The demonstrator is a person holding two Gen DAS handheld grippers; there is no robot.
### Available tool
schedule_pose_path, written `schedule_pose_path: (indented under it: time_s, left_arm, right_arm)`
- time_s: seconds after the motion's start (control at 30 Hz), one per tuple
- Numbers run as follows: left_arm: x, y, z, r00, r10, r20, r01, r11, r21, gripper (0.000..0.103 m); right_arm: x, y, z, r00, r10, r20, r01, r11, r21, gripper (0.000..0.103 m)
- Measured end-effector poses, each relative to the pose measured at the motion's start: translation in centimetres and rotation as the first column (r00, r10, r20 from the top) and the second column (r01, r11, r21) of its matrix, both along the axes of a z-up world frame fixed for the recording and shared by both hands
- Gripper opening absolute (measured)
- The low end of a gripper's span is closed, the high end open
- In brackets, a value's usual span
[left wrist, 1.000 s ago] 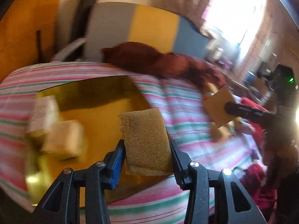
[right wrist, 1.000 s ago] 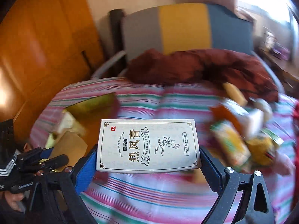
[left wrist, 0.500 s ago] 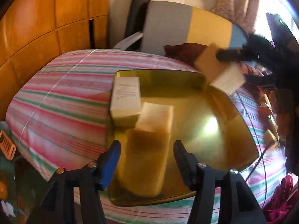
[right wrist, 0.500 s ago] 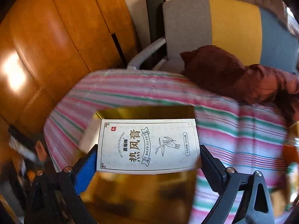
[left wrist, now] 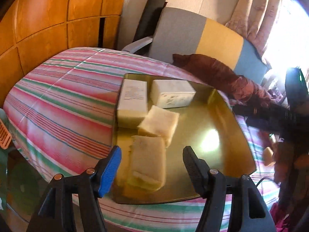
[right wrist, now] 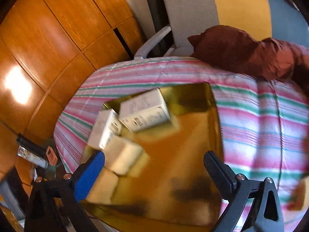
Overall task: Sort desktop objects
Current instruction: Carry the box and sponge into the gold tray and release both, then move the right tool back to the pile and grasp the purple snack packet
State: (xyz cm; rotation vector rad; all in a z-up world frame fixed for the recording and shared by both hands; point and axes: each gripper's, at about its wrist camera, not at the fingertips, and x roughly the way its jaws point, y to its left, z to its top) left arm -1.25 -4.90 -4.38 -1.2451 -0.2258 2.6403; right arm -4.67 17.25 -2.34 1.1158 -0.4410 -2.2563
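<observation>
Left wrist view: striped surface [left wrist: 63, 104] before wood panels [left wrist: 48, 19] and a chair [left wrist: 202, 34]. Gold tray [left wrist: 218, 123] carries two white boxes [left wrist: 133, 100], print too blurred to read, and two sponges [left wrist: 148, 164]. Left claw [left wrist: 150, 166], just opening, straddles the near sponge untouched. Right claw [right wrist: 154, 168] gapes wide, empty, over the tray.

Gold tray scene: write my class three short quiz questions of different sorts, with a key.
1. True or false: the left gripper is clamped on the near sponge.
2. How many white boxes lie in the gold tray?
3. The far sponge lies: A) on the striped cloth; B) in the tray; C) in the right gripper.

Key: 1 false, its jaws have just been opening and stand clear of the sponge lying between them. 2 two, the left box and the right box. 3 B.
</observation>
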Motion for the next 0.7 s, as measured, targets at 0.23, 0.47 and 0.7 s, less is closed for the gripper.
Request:
schedule_pose_path:
  time_s: [0.23,0.47,0.7]
  left_arm:
    - [0.0,1.7,0.3,0.999,-0.033,0.016,0.032,0.999,0.025,0.067]
    - [0.3,4.3,0.7,0.993,-0.119,0.013,0.118,0.992,0.033,0.067]
    - [0.0,7.5,1.4,0.978,-0.209,0.008,0.208,0.977,0.041,0.066]
  right_arm:
    - [3.6,3.3,-0.5,0.997,-0.040,-0.061,0.044,0.997,0.065,0.103]
    - [6.7,7.8,-1.5,0.990,-0.112,-0.088,0.122,0.984,0.127,0.103]
    - [9.5,14.8,-3.7,0.971,-0.233,-0.044,0.237,0.959,0.154,0.103]
